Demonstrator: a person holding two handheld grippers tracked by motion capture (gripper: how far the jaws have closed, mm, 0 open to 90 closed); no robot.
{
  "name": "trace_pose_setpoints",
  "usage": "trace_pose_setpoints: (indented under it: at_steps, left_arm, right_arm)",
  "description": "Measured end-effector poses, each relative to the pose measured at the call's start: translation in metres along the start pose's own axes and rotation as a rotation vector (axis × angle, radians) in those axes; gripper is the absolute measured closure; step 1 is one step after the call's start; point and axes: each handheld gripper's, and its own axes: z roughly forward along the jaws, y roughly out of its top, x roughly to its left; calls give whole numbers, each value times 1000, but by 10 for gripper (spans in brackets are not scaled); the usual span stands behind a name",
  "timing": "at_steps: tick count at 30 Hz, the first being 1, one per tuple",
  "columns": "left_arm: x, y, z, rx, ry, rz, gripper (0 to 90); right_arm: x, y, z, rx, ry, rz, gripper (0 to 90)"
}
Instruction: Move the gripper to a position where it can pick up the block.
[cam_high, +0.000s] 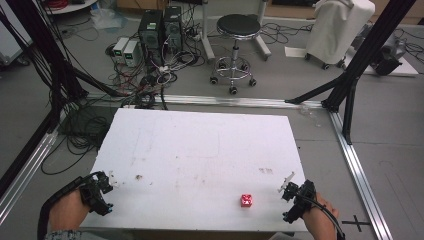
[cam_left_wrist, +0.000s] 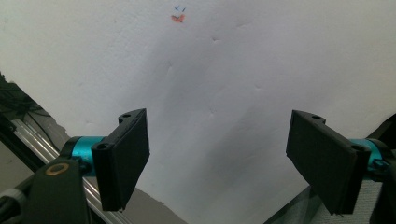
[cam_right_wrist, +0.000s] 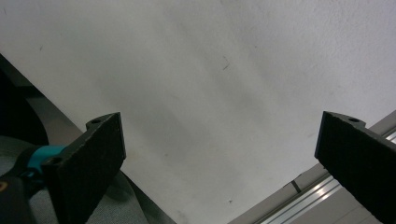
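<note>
High view: small red cube (cam_high: 246, 200) sits alone on the white surface (cam_high: 200, 150), near the front edge and right of centre. Right tool (cam_high: 292, 192) rests at the front right corner, just off to the cube's right; left tool (cam_high: 102, 192) sits at the front left corner, well apart from the cube, with most of the board's width between them. So the right hand is clearly the nearer one (the cube lies to its left, at about the same depth on the board). Cube looks roughly equal-sided, no long axis to speak of, so approach angle matters little; its faces seem slightly turned against the board edge, though too small to say for certain. Left gripper view: left tool (cam_left_wrist: 217, 156) with jaws spread wide, bare white board between them, a small orange and blue mark (cam_left_wrist: 178, 16) farther off. Right gripper view: right tool (cam_right_wrist: 224, 154) also wide apart, nothing held, plain white board ahead and a strip of aluminium rail (cam_right_wrist: 303, 193) at the lower right. Judgement: the next move likely calls for the right tool to swing left toward the cube.
</note>
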Motion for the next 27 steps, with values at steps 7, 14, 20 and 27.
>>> trace_pose_setpoints:
  at_steps: [7,14,20,27]
  left_arm:
    - [0,0,-1,5,-2,7,216]
    - [-1,0,0,10,-6,6,216]
    - [-1,0,1,9,-6,8,216]
    - [0,-1,1,5,-5,1,217]
  right_arm:
    - [0,1,-1,-2,-1,-3,10]
    - [0,1,-1,-1,1,-7,10]
    - [0,1,-1,-1,-7,-10,10]
    - [0,5,-3,-26,-19,-37,10]
